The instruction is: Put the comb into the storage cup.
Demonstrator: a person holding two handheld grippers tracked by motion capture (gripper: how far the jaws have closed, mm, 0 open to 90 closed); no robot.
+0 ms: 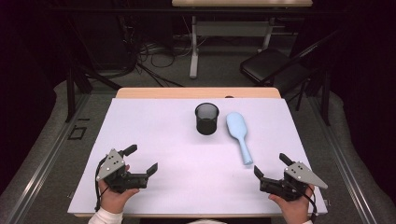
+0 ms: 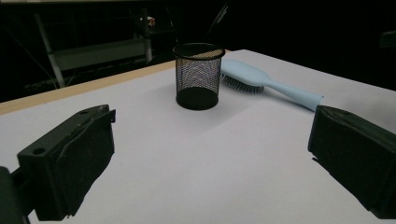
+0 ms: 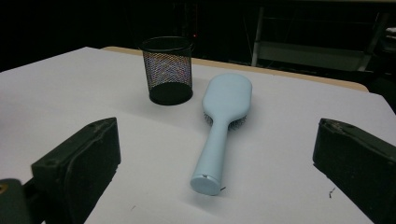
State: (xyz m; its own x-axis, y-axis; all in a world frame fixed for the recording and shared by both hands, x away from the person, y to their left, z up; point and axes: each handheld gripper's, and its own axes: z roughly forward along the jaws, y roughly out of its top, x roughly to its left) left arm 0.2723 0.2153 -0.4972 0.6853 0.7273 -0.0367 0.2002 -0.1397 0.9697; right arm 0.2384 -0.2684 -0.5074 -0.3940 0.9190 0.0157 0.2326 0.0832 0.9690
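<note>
A black mesh cup (image 1: 207, 118) (image 2: 198, 76) (image 3: 167, 70) stands upright toward the far middle of the white table (image 1: 154, 135). Just right of it lies a light blue hairbrush (image 1: 239, 135) (image 2: 266, 82) (image 3: 222, 121), bristles down, handle toward me. My left gripper (image 1: 141, 158) (image 2: 210, 158) rests near the front left edge, open and empty, aimed at the cup. Near the front right, my right gripper (image 1: 271, 164) (image 3: 219, 163) is open and empty too, with the brush handle's end a short way ahead of its jaws.
The table's wooden far edge (image 1: 196, 92) shows behind the white surface. Beyond it are a black chair (image 1: 271, 65), a desk leg (image 1: 193, 51) and floor cables (image 1: 154, 51). Dark stands flank both sides.
</note>
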